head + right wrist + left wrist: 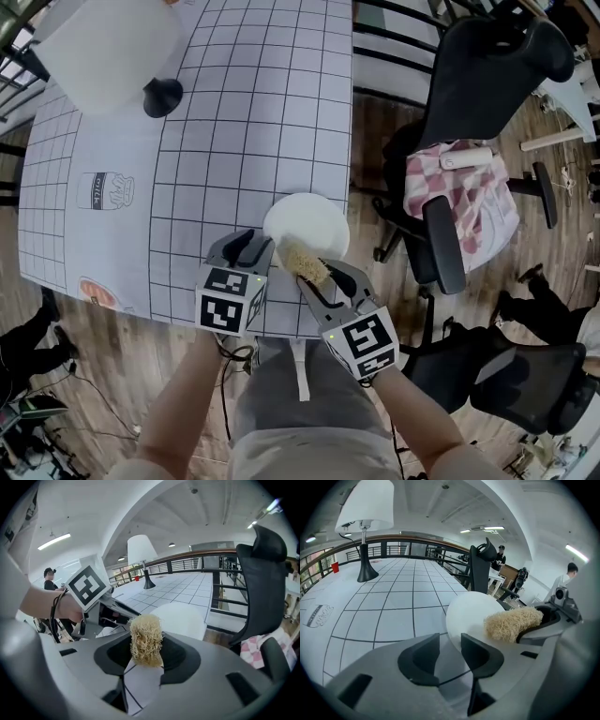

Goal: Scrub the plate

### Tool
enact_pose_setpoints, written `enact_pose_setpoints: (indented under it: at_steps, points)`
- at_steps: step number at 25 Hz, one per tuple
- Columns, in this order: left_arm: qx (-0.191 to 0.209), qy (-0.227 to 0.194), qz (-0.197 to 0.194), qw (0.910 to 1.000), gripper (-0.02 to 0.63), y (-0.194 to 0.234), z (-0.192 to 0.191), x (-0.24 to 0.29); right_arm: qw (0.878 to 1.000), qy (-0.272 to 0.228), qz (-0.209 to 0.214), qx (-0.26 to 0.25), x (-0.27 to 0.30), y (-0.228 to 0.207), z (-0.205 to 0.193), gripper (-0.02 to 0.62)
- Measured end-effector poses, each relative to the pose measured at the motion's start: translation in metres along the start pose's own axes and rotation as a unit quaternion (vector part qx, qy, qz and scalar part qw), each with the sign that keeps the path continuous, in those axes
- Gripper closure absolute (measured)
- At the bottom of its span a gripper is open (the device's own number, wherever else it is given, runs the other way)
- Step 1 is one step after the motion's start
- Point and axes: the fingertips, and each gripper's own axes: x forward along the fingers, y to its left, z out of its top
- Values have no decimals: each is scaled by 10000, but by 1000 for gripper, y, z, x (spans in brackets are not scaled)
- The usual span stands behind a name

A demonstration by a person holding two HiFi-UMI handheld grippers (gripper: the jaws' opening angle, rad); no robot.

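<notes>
A white plate (306, 223) lies on the grid-patterned tablecloth near the table's front edge; it also shows as the plate (473, 611) and the plate (183, 618). My right gripper (314, 268) is shut on a tan fibrous scrubber (304, 260), which rests over the plate's near rim. The scrubber (146, 639) sticks up between the right gripper (146, 652) jaws. My left gripper (251, 249) sits at the plate's near-left rim. The left gripper (450, 652) stands open by a narrow gap with only tablecloth showing in it.
A white lamp (103, 47) with a black base (162, 97) stands at the far left of the table. A black office chair with a checked cloth (459, 192) stands to the right on the wooden floor. The table's front edge (169, 319) runs just behind both grippers.
</notes>
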Motion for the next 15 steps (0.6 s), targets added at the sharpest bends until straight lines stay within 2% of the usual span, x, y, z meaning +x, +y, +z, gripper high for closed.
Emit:
enact_pose_setpoints:
  at_steps: [8,12,15]
  points:
    - [-56,-24,-50,10000,454,-1,1,-1,9973,-117,-706,180,-27,-60,-3,442]
    - [-92,37,-59,9999,454,0,0,0,9925,-350,-1150,214,-35,-94,12,440]
    - [-297,127,-134,9994,454,-1,0,-3,9893,-539,-1320,293,-45,-105,29,442]
